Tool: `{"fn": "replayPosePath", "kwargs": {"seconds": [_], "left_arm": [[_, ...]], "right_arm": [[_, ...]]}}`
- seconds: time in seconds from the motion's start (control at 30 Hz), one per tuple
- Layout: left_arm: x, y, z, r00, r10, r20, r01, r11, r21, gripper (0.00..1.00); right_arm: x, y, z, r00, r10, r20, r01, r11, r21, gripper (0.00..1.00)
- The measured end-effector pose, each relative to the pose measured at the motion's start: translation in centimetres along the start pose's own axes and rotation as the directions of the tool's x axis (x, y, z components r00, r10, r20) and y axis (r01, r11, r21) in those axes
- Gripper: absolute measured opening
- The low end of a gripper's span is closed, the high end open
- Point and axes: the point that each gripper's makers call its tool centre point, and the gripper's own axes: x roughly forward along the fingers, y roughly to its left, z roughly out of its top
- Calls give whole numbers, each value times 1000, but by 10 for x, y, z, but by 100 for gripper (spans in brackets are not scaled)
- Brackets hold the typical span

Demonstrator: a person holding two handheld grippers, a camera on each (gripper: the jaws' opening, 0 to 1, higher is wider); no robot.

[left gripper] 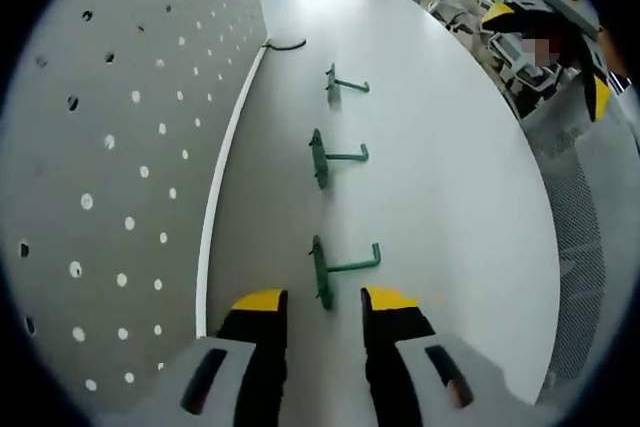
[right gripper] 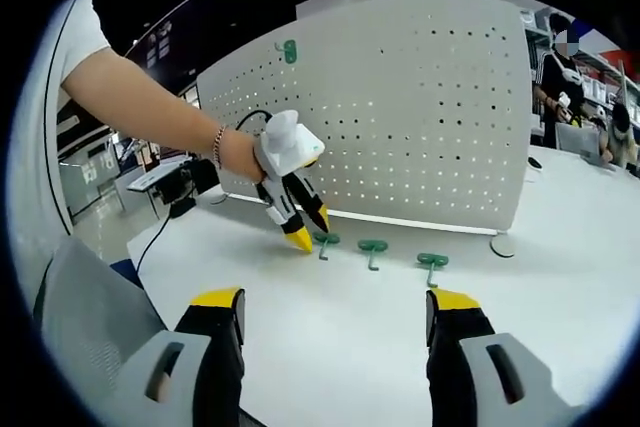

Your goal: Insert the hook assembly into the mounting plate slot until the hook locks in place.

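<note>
Green hooks lie in a row on the white table [right gripper: 330, 347] before the pegboard [right gripper: 400, 117]. The left gripper [right gripper: 305, 225] (wrist bent downward) points at the leftmost hook [right gripper: 324, 241], jaws released around it. The right gripper [right gripper: 335, 312] hovers spread, empty.

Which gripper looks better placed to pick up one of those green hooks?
The left gripper, I'd say: its open jaws straddle the nearest green hook on the table. The right gripper hangs open, farther from the hooks.
</note>
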Motion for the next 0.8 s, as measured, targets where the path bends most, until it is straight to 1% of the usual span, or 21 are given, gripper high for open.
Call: {"fn": "replayPosePath", "kwargs": {"seconds": [0.13,0.33,0.63,0.8], "left_arm": [[0,0,1,1000,2,9,-2,1000,7,23],[1,-2,2,1000,7,19,-7,1000,25,13],[1,-1,3,1000,19,17,-20,999,27,9],[1,-1,3,1000,27,15,-28,999,42,6]], "right_arm": [[0,1,0,1000,1,-2,-1,1000,-2,71],[0,1,0,1000,2,0,-2,1000,-1,71],[-1,0,0,1000,-4,-2,4,1000,0,70],[-1,-1,0,1000,-6,-1,6,1000,2,70]]}}
